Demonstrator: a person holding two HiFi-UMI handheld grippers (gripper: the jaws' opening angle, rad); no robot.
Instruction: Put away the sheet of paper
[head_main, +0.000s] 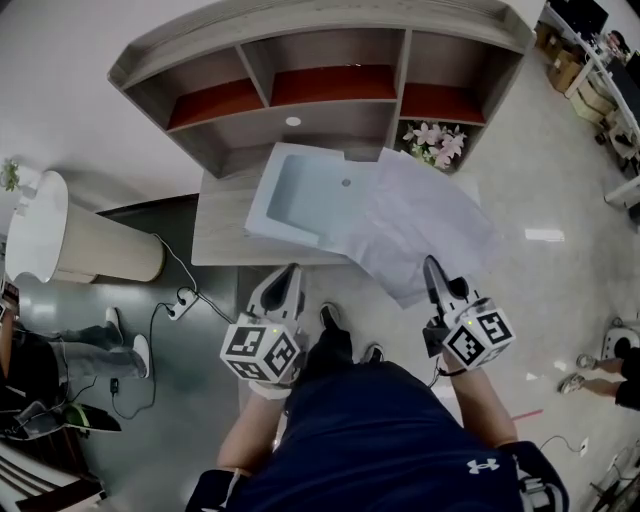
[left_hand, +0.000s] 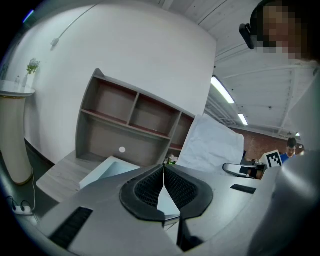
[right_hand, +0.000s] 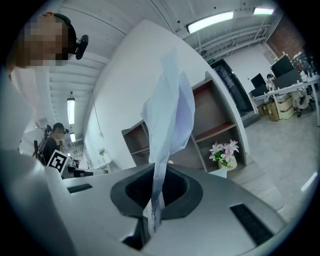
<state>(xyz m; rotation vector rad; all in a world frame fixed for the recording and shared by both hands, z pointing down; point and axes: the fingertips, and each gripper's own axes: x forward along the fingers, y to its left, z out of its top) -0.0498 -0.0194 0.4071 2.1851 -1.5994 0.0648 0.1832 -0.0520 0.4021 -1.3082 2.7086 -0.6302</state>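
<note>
Pinching the sheet of paper (head_main: 420, 230) — right tongs (head_main: 432, 264), square-marker cube (head_main: 478, 338) behind

Bright, even indoor light w/ soft shadows: ceiling strips (right_hand: 215, 21) glow white in the right gripper view, more show in the left one, & a pale glare patch (head_main: 543, 235) sits on the floor (head_main: 520, 150) in the head view. All 3 pics are fisheye, w/ dark vignetted corners & the shelf (head_main: 330, 60) lines bowed toward the edges. Up close my left claw (left_hand: 163, 167) & right claw (right_hand: 155, 200) look soft, & the paper (right_hand: 167, 110) is lit pale blue-white, a bit washed out.
</note>
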